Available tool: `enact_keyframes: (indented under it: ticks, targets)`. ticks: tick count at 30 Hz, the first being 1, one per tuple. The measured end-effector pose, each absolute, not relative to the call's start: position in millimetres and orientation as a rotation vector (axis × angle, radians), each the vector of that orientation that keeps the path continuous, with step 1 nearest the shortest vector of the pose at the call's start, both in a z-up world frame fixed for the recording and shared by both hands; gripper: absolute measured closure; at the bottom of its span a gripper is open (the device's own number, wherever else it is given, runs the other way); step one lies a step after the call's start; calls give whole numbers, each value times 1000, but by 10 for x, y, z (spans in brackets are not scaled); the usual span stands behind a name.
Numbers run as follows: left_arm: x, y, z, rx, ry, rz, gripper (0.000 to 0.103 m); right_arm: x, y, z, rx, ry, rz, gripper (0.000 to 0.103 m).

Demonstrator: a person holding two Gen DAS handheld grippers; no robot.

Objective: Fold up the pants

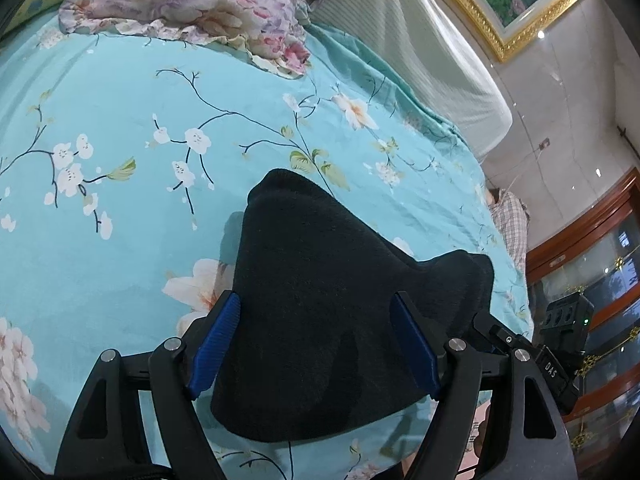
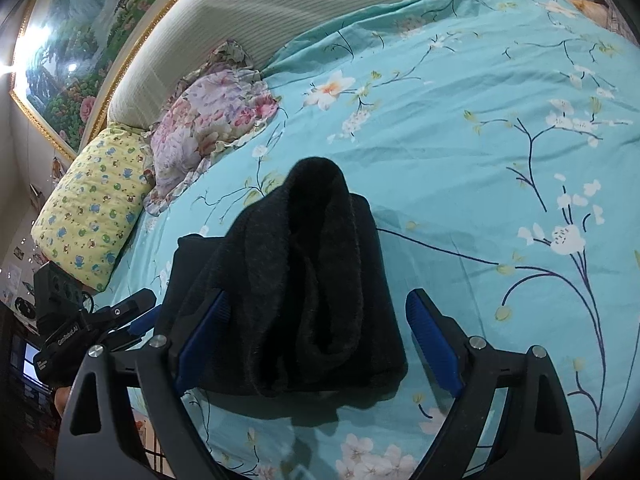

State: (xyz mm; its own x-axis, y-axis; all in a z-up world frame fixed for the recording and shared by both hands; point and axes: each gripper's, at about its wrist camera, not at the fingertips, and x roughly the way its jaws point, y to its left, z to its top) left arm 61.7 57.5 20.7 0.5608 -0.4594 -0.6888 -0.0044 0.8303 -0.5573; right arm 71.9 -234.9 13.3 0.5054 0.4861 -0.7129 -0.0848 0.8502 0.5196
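The black pants [image 1: 320, 280] lie in a thick folded bundle on the turquoise flowered bedspread [image 1: 120, 220]. My left gripper [image 1: 316, 340] stands open over the near end, and the cloth runs wider than its blue pads [image 1: 218, 340]. In the right wrist view the same pants [image 2: 304, 280] show a rolled fold on top. My right gripper [image 2: 318, 340] is open around them: one pad overlaps the cloth's left side, and the other pad [image 2: 432, 344] is clear of it over bare bedspread [image 2: 480, 180].
A floral pillow [image 2: 208, 120] and a yellow patterned pillow [image 2: 92, 208] lie by the pale headboard [image 2: 260, 4], under a gold-framed painting [image 2: 80, 60]. A checked cloth [image 1: 512, 220] hangs at the bed's edge beside a wooden glass cabinet [image 1: 592, 240].
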Motion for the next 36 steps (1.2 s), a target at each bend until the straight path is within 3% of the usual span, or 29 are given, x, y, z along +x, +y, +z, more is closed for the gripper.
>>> enact_keyframes:
  ticks: [19,29,36]
  targets:
    - [1014,469,-157,-541,1063,-273,24,834,-2345,-79,513,1013,404,14]
    - [1053,698,-309,-708,1058,-321,51,856,-2366,-159,507,1009,452,17]
    - [1026,701,-289,-727,1031,-350,62,848,-2406,-227,539,1038,484,39]
